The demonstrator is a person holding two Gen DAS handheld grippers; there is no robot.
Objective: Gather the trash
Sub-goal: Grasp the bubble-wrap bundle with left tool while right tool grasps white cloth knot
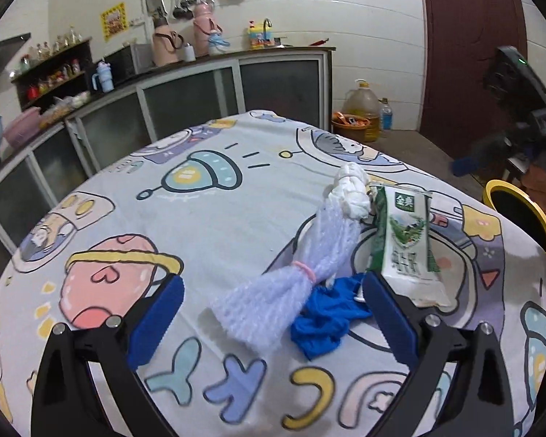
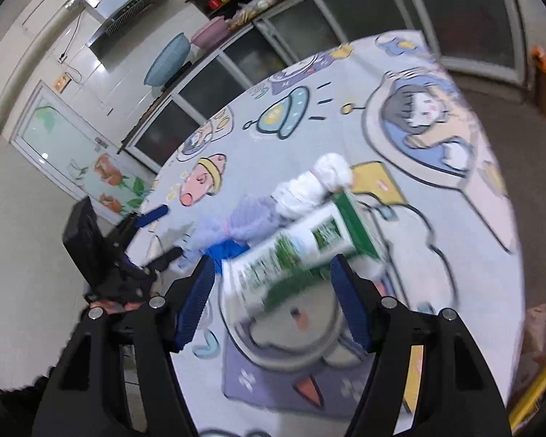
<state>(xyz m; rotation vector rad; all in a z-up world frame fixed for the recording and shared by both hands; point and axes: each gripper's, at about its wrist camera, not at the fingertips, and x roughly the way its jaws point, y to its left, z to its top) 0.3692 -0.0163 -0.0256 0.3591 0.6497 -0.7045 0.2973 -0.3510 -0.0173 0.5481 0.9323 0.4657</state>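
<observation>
From the left wrist, the left tongs point(image 1: 273, 313) stand released over the table point(image 1: 200, 218), with nothing pressed between the blue pads. Between and just ahead of them lie the pieces of trash: a pale foam net sleeve point(image 1: 298, 266) cinched by a pink band, a crumpled blue glove or bag point(image 1: 324, 322) — which one is hard to say — and, farther ahead, a wad of white tissue point(image 1: 351, 191). The green-and-white milk carton point(image 1: 406, 247) lies beyond the right pad. A yellow-rimmed bin point(image 1: 520, 215) shows off to the far right, its lower part cut off by the table's edge.

From the right wrist, the right tongs point(image 2: 273, 298) are also released; the milk carton point(image 2: 295, 255) lies between the pads, apparently untouched, though blur hides any contact. This looks like the approach step — next, close squarely on the carton, then carry it to the bin.
</observation>
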